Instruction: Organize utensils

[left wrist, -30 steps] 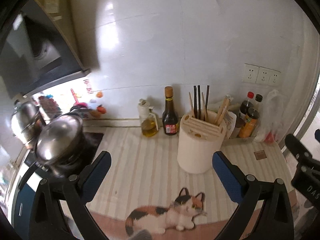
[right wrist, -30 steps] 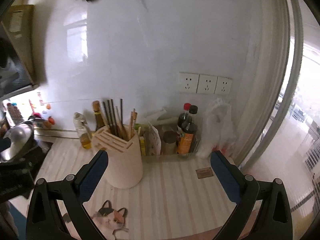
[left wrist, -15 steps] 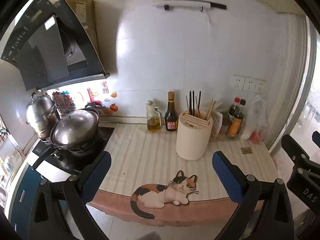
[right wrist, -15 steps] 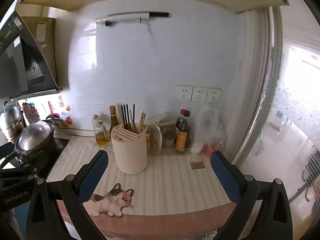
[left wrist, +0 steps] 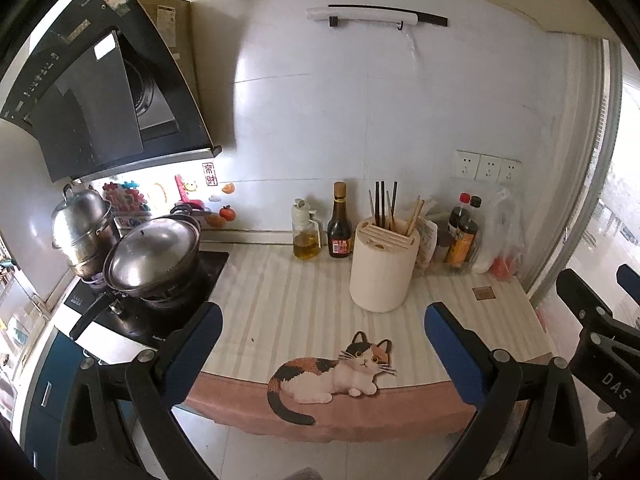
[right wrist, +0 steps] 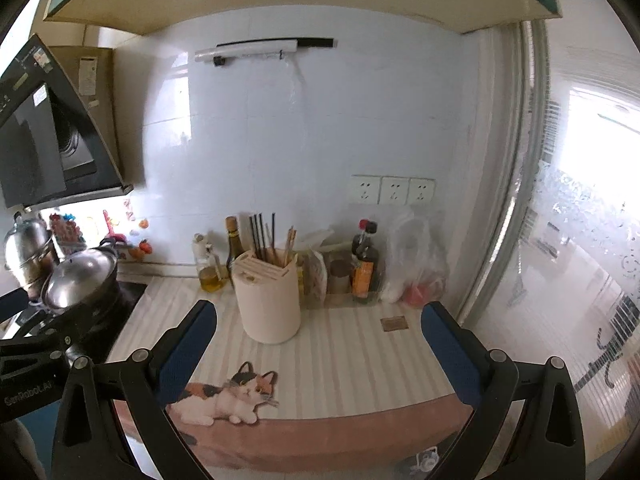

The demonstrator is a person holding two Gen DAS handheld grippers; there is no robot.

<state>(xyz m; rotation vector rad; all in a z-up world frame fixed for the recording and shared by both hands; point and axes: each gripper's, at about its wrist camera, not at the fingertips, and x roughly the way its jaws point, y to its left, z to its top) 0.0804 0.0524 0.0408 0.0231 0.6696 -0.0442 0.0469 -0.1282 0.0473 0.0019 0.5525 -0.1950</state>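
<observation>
You held both the left gripper (left wrist: 320,330) and right gripper (right wrist: 318,328) spread wide, nothing between them, near the round cream holder (left wrist: 383,266) of thin chopsticks (left wrist: 384,205).

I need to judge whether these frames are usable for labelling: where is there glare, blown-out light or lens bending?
Left wrist view: glare on the pot lid, straight wall lines bow from the fisheye, the utensil holder is sharp. Right wrist view: the window is blown out white, and the wall beside it looks hazy.
</observation>
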